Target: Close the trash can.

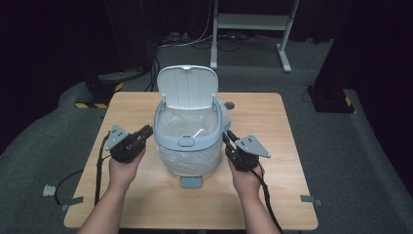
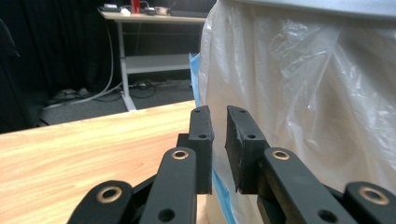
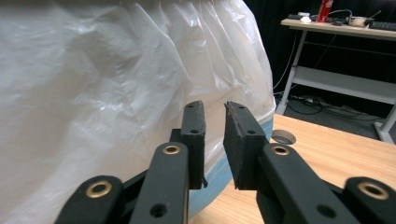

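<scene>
From above, a lidded pedal bin [image 1: 187,141] lined with a plastic bag [image 1: 187,124] stands mid-counter [image 1: 146,204], lid [image 1: 187,87] up, flanked closely by the left hand-held gripper [image 1: 145,132] and right hand-held gripper [image 1: 228,139]. Left gripper view: jaws narrowly parted beside the bag [image 2: 303,93]. Right gripper view: jaws likewise narrow, empty, beside the bag [image 3: 116,84]; a desk [image 3: 345,28] stands behind.

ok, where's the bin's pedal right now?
High view: the grey pedal sticks out from the bin's base on the person's side, centred on the table between the left gripper and right gripper.
</scene>
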`<move>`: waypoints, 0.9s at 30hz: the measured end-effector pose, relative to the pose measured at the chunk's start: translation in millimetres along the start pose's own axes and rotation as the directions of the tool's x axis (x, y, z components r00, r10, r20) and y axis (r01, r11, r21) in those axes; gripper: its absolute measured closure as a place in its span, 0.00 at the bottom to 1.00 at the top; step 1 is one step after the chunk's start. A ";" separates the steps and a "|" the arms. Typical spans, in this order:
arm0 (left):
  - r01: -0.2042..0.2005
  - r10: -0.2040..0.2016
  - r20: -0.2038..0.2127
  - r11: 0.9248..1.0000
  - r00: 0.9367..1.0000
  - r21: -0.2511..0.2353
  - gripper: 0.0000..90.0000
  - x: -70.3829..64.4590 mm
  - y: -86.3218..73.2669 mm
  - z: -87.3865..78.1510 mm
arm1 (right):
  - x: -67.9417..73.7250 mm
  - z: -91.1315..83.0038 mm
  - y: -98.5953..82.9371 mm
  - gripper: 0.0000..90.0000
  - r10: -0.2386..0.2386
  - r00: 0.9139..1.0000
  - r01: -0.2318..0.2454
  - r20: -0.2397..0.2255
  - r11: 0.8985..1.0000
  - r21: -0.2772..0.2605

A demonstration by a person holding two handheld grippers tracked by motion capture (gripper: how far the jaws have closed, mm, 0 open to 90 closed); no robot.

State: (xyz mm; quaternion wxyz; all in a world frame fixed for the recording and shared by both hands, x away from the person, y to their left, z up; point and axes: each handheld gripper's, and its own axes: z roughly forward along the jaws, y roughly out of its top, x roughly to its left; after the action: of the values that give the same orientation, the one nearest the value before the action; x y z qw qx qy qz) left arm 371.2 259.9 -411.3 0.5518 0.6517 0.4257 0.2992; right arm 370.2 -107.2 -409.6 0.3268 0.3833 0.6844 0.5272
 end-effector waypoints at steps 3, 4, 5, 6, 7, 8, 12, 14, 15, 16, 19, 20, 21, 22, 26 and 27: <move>-0.015 0.015 0.003 1.000 1.000 0.016 0.84 -0.5 2.9 -3.8 | 0.8 -4.6 3.0 0.82 0.000 1.000 0.000 0.001 1.000 -0.003; -0.020 0.020 0.004 1.000 1.000 0.017 0.84 -0.6 4.1 -5.3 | 0.8 -5.7 4.6 0.81 -0.003 1.000 0.003 0.002 1.000 -0.005; -0.020 0.020 0.008 1.000 1.000 0.014 0.83 -0.9 5.4 -6.5 | 0.7 -6.6 6.4 0.80 -0.001 1.000 0.001 0.004 1.000 -0.002; -0.020 0.020 0.009 1.000 1.000 0.014 0.82 -1.5 6.8 -7.2 | 0.0 -7.3 8.1 0.79 0.000 1.000 0.000 0.006 1.000 -0.002; -0.026 0.026 0.007 1.000 1.000 0.015 0.81 -2.2 8.3 -7.4 | -0.7 -8.5 9.8 0.78 0.001 1.000 -0.001 0.011 1.000 -0.006; -0.033 0.033 0.005 0.999 0.999 0.015 0.81 -2.3 10.1 -7.4 | -1.5 -10.0 11.5 0.78 0.005 1.000 -0.004 0.014 1.000 -0.012; -0.027 0.027 0.005 1.000 1.000 0.014 0.79 -0.6 17.7 -6.4 | -5.7 -13.7 18.1 0.77 0.006 1.000 -0.005 0.017 0.999 -0.033; -0.025 0.025 0.006 1.000 1.000 0.014 0.77 -0.2 21.8 -5.7 | -6.8 -14.9 21.4 0.77 0.004 1.000 -0.003 0.017 0.999 -0.036; -0.029 0.029 0.001 1.000 1.000 0.012 0.77 -0.2 24.1 -5.5 | -7.2 -15.3 23.2 0.76 0.004 1.000 -0.004 0.018 0.999 -0.038; -0.034 0.034 -0.004 0.999 0.999 0.008 0.76 0.1 26.4 -5.7 | -7.8 -15.9 25.1 0.76 0.004 1.000 -0.003 0.016 0.999 -0.042; -0.036 0.036 -0.013 0.999 0.999 0.000 0.75 1.9 33.5 -5.2 | -8.9 -17.3 30.2 0.75 0.000 1.000 0.001 0.015 0.998 -0.056; -0.032 0.032 -0.016 0.999 0.999 -0.002 0.75 2.5 35.9 -4.8 | -9.3 -17.2 31.6 0.74 -0.003 1.000 0.004 0.017 0.998 -0.058; -0.025 0.025 -0.012 1.000 1.000 -0.002 0.75 3.0 38.6 -4.5 | -9.6 -17.1 33.1 0.74 0.000 1.000 0.001 0.019 0.998 -0.059; -0.028 0.028 -0.013 1.000 1.000 0.001 0.75 2.9 41.3 -4.0 | -9.9 -16.9 34.5 0.74 0.007 1.000 -0.006 0.019 0.998 -0.060; -0.033 0.033 -0.011 0.999 0.999 0.010 0.74 3.9 51.1 0.5 | -11.7 -13.8 41.1 0.74 0.015 1.000 -0.014 0.019 0.998 -0.060; -0.032 0.032 -0.012 0.999 0.999 0.008 0.74 4.7 53.3 2.0 | -12.5 -12.6 43.0 0.74 0.009 1.000 -0.008 0.020 0.998 -0.062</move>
State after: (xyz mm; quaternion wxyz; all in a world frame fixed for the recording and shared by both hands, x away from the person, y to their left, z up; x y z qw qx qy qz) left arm 387.1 261.6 -360.2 0.5419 0.6589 0.4195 0.3102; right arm 373.4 -117.6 -364.4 0.3433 0.3813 0.6627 0.5455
